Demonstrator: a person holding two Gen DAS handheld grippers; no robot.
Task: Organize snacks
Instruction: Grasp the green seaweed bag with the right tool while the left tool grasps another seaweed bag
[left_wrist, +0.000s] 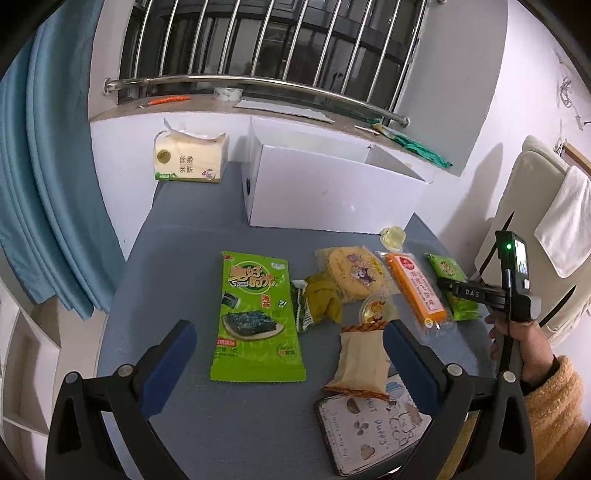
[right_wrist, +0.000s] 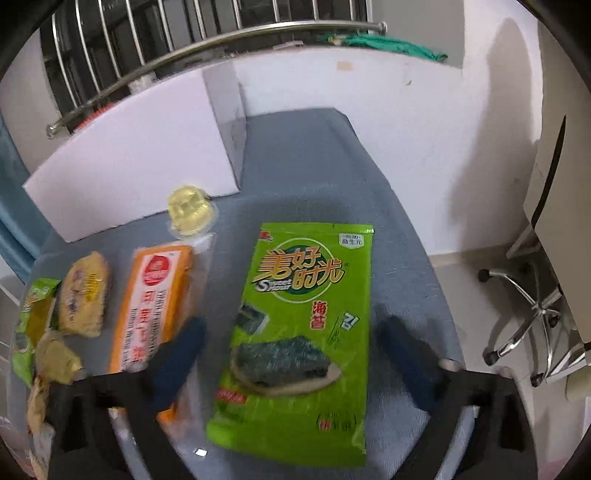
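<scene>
Lying flat on the blue worktop, the seaweed packet under the right gripper sits between its wide-open jaws, not yet pinched. A thin, slick bag pressed flat offers little edge, so I judge the jaws could skate over it or nudge the orange bar just beside. A second seaweed packet lies between the left gripper's jaws, which are also spread, empty, with a beige pastry pack against its right finger. The white box stands behind.
</scene>
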